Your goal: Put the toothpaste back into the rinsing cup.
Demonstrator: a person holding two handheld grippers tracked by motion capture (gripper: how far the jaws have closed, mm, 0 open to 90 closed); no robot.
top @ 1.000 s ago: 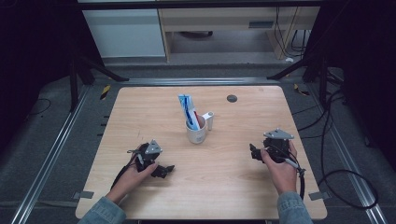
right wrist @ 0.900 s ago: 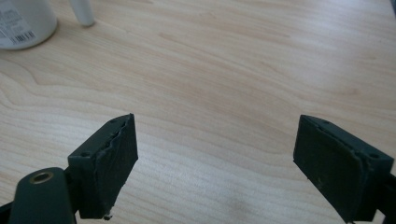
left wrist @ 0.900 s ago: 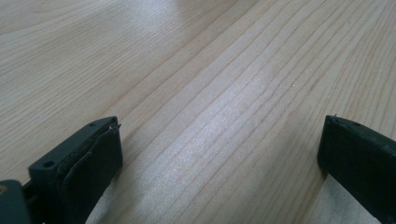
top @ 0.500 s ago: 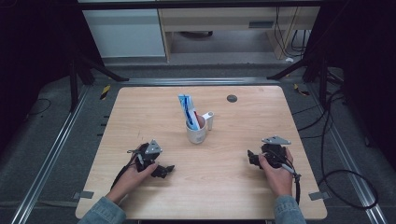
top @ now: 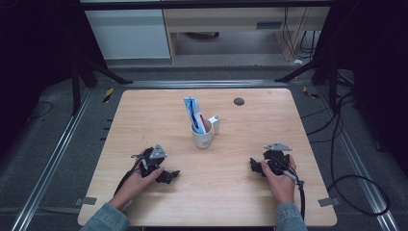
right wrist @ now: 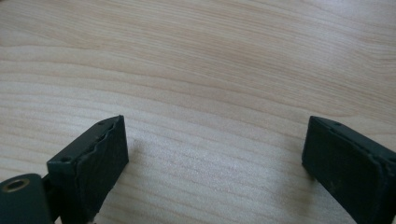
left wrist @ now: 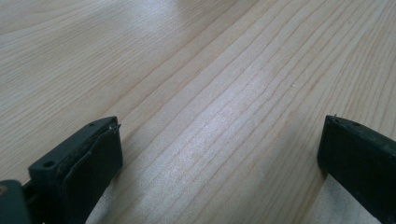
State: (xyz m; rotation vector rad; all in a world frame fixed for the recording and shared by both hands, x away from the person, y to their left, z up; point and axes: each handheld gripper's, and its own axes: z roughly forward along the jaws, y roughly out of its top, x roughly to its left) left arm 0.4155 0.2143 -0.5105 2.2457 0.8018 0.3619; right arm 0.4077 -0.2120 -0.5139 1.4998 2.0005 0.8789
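A white mug [top: 202, 138] stands mid-table and holds a blue and white tube [top: 194, 112] that leans to the far left. A small pale cylinder [top: 216, 123] sits at the mug's right side. My left gripper [top: 168, 176] rests low at the front left, open, with bare wood between its jaws [left wrist: 219, 154]. My right gripper [top: 254, 166] is at the front right, pointing left; its jaws have just been opening and stand open over bare wood [right wrist: 215, 154]. Both grippers are well short of the mug.
A small dark disc [top: 238, 101] lies on the wooden table [top: 144, 110] near its far edge. Cables trail from both grippers toward the front edge. Dark floor, metal rails and stand legs surround the table.
My right gripper has come down toward the table and a little nearer the front edge. The left gripper and the mug have stayed put.
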